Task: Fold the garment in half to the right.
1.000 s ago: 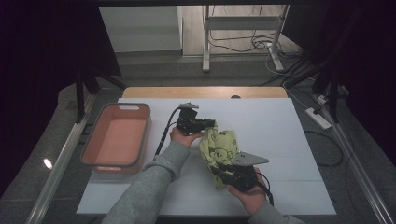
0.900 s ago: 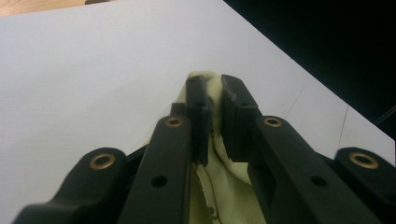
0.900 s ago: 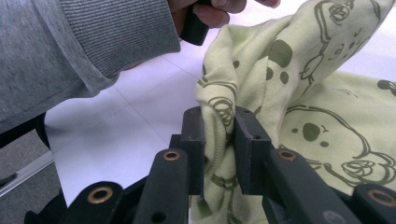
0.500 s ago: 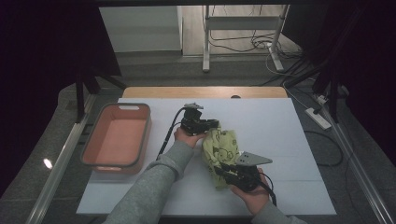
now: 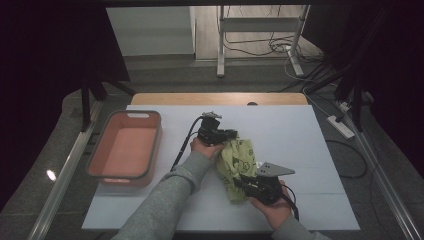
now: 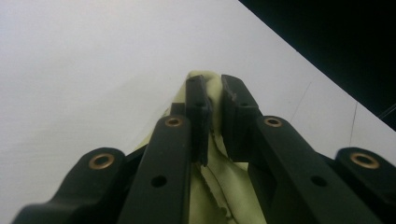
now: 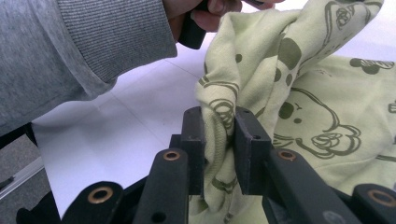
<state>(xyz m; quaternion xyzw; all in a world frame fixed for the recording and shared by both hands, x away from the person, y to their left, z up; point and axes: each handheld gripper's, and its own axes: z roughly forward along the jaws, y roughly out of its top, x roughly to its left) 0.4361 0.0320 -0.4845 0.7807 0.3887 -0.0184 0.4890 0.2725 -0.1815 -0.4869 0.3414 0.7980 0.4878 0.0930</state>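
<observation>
green cloth (image 5: 238, 162), pinched between both grippers' fingers (image 7: 194, 140)

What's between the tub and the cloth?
In the high view, bare white table lies between the tub and the cloth, crossed by the left gripper's cable and the grey sleeve.

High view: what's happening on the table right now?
A person holds a pale green printed cloth off the white table between two handheld grippers. The left gripper pinches its far end, the right gripper clamps a fold at its near end. An orange bin sits at the left.
</observation>
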